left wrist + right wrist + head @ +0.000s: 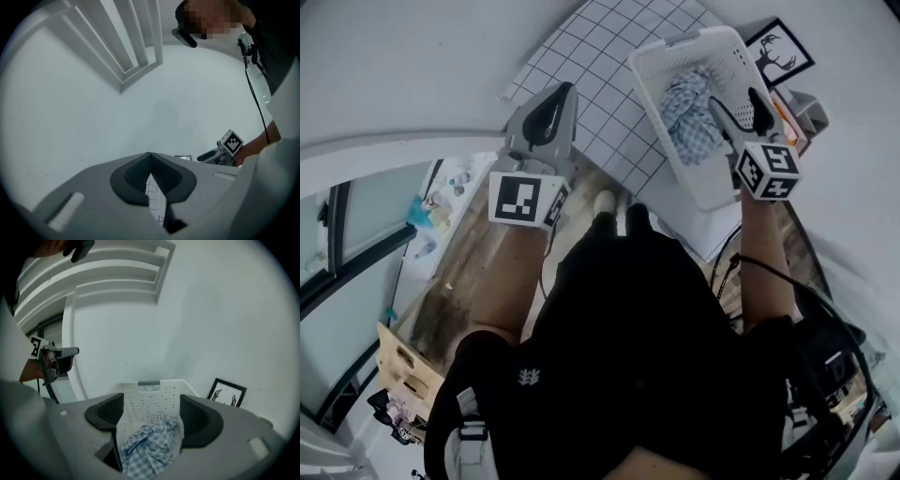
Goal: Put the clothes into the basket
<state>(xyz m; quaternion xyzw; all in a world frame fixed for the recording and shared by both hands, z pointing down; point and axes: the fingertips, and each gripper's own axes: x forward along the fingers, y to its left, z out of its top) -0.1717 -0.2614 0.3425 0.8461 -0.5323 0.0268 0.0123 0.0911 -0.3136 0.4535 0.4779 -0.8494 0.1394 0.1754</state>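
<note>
A white perforated basket [675, 56] stands at the upper right of the head view on a gridded mat [600, 66]. A blue-and-white checked cloth [686, 117] lies bunched inside it. My right gripper [737, 101] hovers over the basket, jaws open and empty. In the right gripper view the cloth [147, 448] lies below and between the open pads [199, 420], apart from them, with the basket wall [150, 401] behind. My left gripper [547, 114] is held over the mat's left edge. Its pads [133, 176] meet at the tips, shut on nothing.
A framed picture [780, 52] leans against the white wall beside the basket, also seen as the frame [227, 392]. Wooden floor [487, 281] runs below the mat. Small items sit by a window at the left [441, 202]. The person's dark clothing [628, 337] fills the lower middle.
</note>
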